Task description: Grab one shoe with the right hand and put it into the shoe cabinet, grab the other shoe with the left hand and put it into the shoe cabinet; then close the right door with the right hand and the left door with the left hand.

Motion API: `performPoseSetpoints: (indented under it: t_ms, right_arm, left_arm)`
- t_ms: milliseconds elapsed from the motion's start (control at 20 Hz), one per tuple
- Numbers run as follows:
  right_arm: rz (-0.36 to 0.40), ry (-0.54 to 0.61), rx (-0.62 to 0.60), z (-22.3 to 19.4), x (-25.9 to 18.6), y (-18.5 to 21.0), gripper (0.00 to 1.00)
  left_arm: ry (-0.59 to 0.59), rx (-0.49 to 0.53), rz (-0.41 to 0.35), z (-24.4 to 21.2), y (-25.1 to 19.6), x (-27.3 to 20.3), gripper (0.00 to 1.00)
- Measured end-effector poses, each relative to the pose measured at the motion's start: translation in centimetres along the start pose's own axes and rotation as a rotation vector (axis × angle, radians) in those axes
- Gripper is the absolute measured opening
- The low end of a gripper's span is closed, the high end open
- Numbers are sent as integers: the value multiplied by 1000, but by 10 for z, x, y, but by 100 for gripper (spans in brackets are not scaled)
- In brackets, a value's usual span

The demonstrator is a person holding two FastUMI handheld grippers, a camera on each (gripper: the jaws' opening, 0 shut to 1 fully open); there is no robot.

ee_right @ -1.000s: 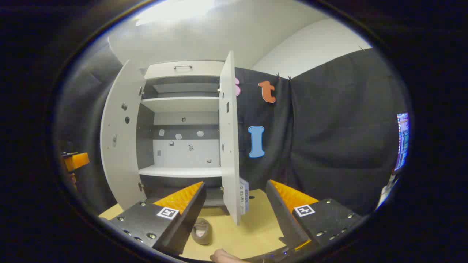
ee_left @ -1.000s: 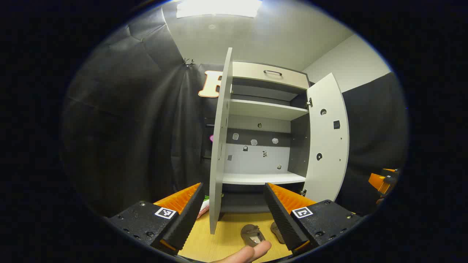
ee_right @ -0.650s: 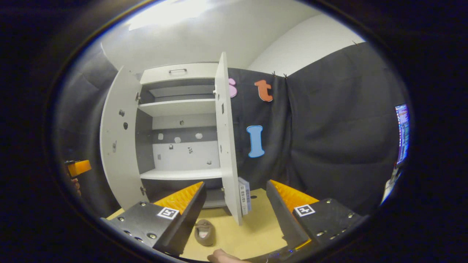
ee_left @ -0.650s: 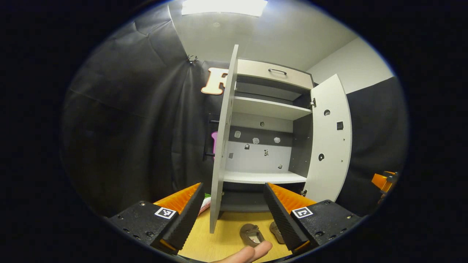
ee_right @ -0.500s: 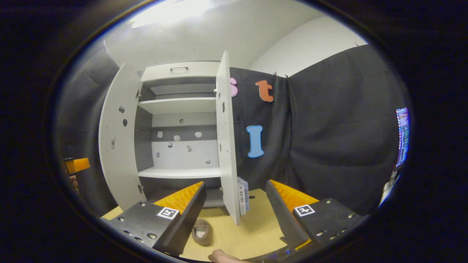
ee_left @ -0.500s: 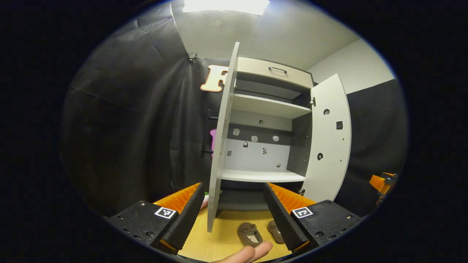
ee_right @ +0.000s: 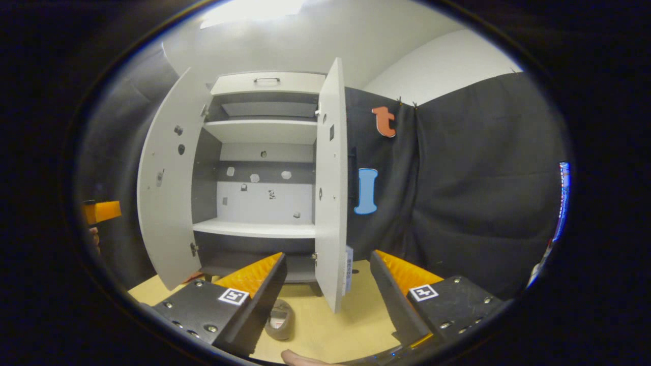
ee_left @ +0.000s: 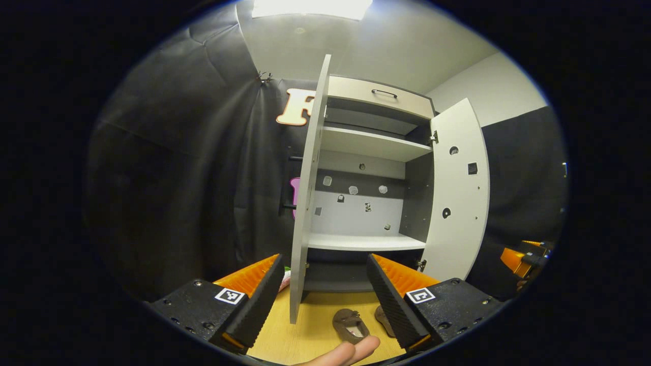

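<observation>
Both shoes (ee_left: 351,325) on the bench (ee_left: 315,330) before the open cabinet (ee_left: 366,203), ungrasped. Left gripper (ee_left: 323,292) and right gripper (ee_right: 328,290) with jaws spread, empty. Right view shifted slightly since a second ago; reach barely begun.

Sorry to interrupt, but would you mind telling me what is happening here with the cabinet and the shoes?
A person holds a gripper in each hand, facing an open shoe cabinet. Both doors stand open, and the shelves in view hold no shoes. Two brown shoes lie on the wooden floor in front of it. The left gripper and the right gripper are both open and empty, above the floor near the shoes, so neither shoe has been picked up yet.
</observation>
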State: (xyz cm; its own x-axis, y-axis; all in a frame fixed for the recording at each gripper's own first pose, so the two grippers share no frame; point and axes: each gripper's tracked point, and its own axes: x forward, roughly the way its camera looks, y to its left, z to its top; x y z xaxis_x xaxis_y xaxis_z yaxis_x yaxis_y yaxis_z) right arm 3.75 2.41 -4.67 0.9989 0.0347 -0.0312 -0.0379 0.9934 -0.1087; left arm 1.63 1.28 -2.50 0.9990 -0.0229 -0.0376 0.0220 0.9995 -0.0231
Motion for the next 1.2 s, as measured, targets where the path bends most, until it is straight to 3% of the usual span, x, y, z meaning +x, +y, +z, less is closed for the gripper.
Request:
performPoseSetpoints:
  t_ms: [50,350,850,1050,1200]
  right_arm:
    - [2,7,-8,-6,4,4,94]
    - [66,91,-95,-71,37,47,99]
    - [219,436,-116,-267,82,132,98]
    - [245,536,-88,-314,95,163,98]
    - [218,627,-103,-351,106,163,98]
  left_arm:
    - [-5,4,1,0,2,1,99]
    - [20,29,-20,-21,3,1,99]
    - [44,64,-41,-39,0,6,99]
    - [42,72,-60,-47,-5,9,99]
    - [56,57,-87,-57,-8,14,99]
